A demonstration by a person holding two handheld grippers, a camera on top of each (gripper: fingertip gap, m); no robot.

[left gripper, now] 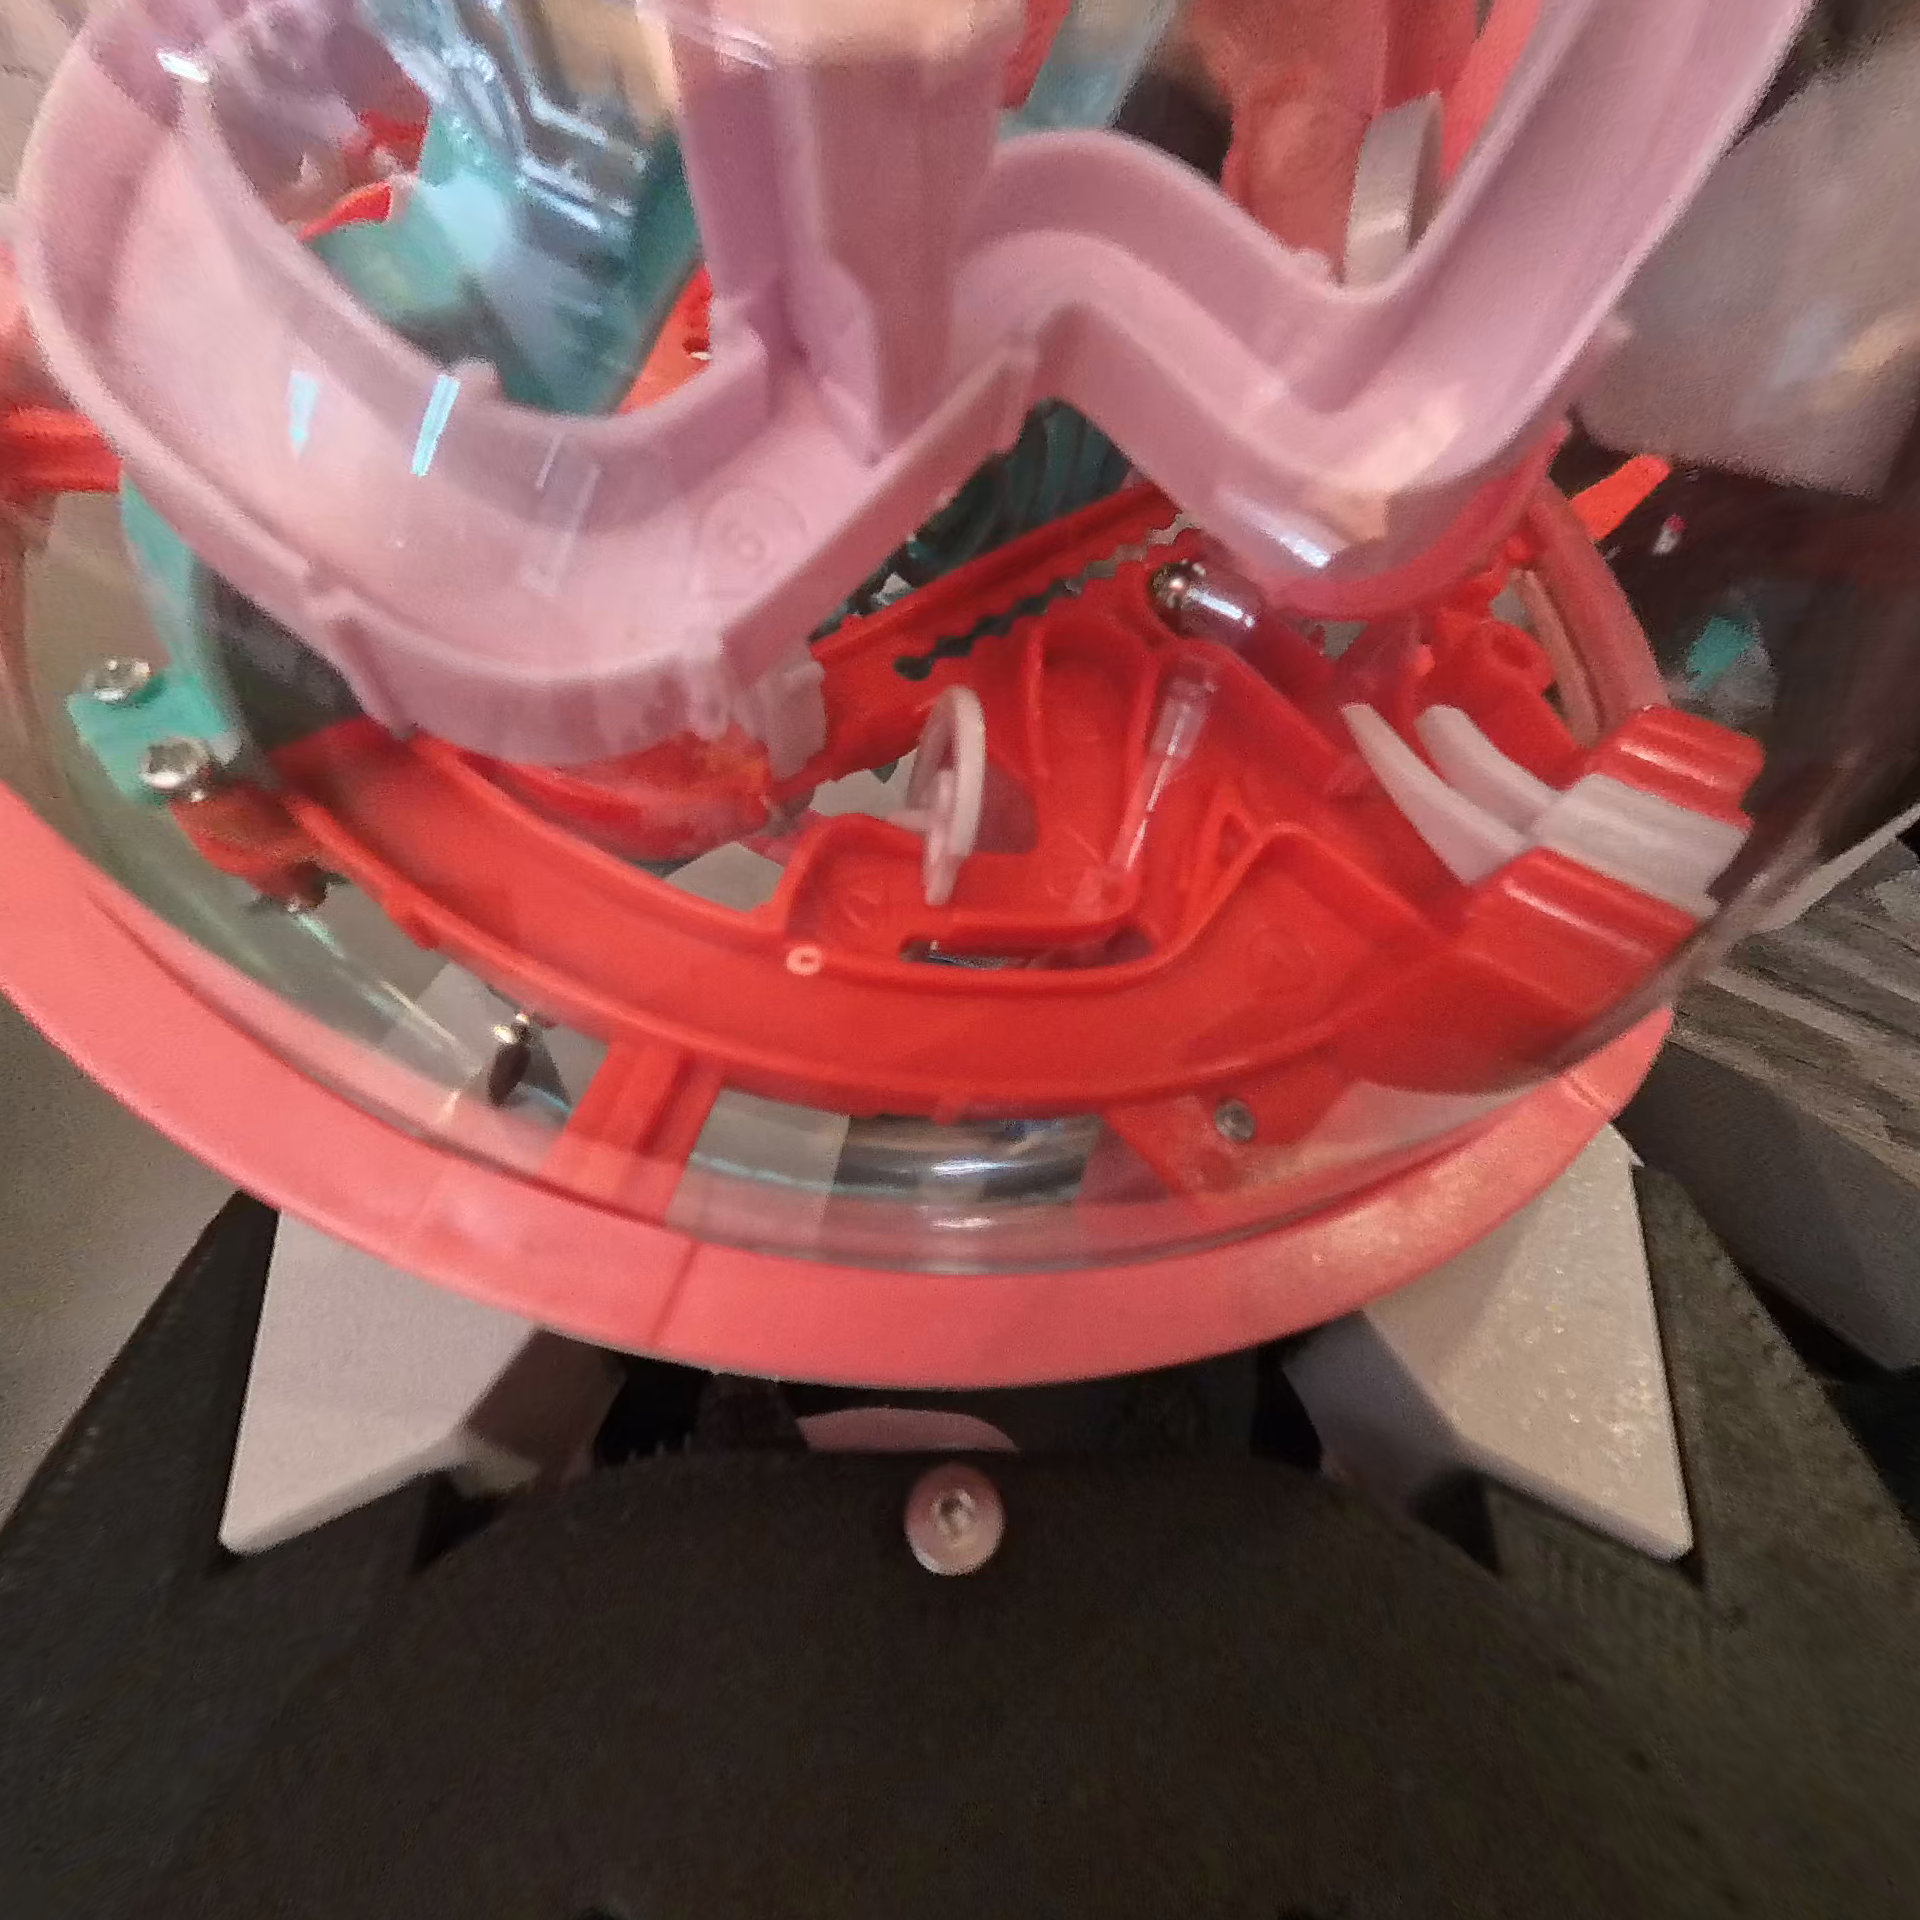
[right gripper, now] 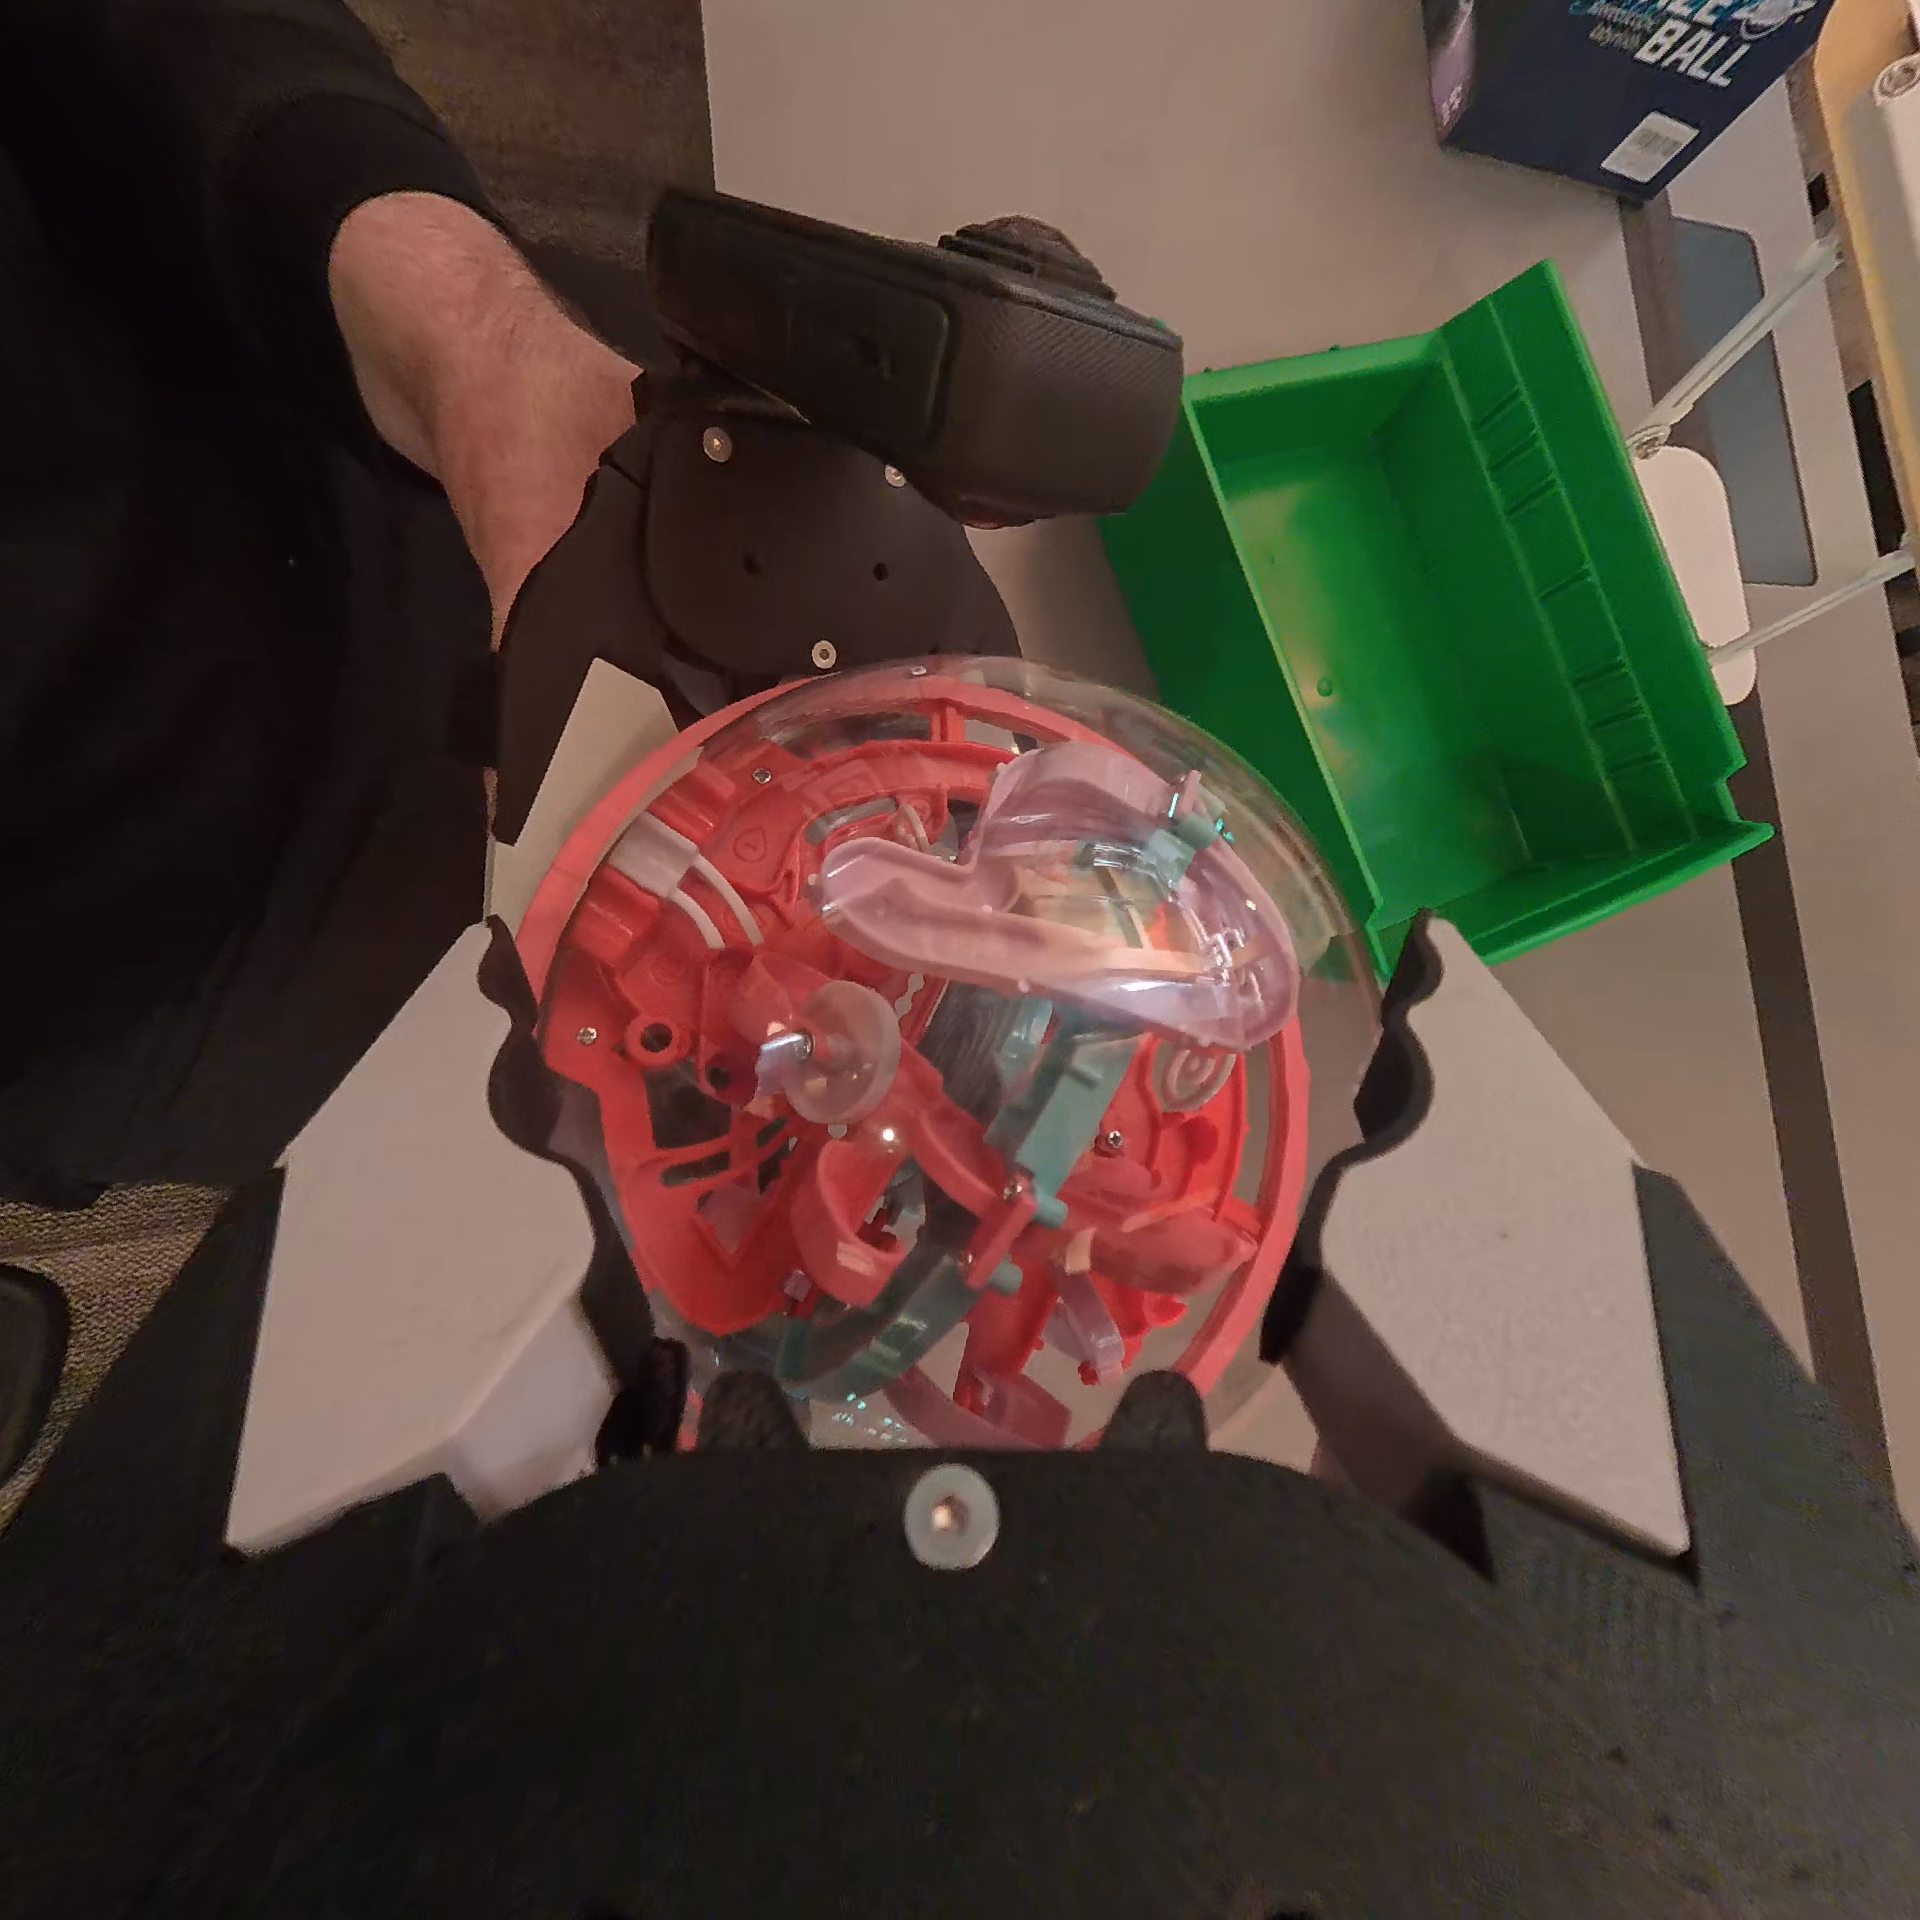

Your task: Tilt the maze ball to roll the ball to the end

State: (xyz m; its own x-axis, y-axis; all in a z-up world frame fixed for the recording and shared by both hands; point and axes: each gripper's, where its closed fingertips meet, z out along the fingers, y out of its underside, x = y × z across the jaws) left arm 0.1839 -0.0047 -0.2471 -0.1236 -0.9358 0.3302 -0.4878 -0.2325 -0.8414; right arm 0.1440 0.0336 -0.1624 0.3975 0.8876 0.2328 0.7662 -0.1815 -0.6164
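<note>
The maze ball (right gripper: pixel 935 1039) is a clear sphere with a pink ring (left gripper: pixel 831 1320) and red, lilac and teal tracks inside. My right gripper (right gripper: pixel 956 1049) is shut on it, its black wavy pads (right gripper: pixel 514 1049) pressing both flanks. My left gripper (right gripper: pixel 810 499) holds the ball from the far side. In the left wrist view the ball fills the frame and its ring sits between the left gripper's (left gripper: pixel 935 1309) grey fingers (left gripper: pixel 364 1392). A small steel ball (left gripper: pixel 1179 589) rests on the red track (left gripper: pixel 1039 997), under the lilac track (left gripper: pixel 582 582).
A green plastic bin (right gripper: pixel 1455 644) lies open on the pale table (right gripper: pixel 1039 156), right of the ball. A dark blue box (right gripper: pixel 1610 83) sits at the far right corner. A person's forearm (right gripper: pixel 468 364) and dark clothing fill the left side.
</note>
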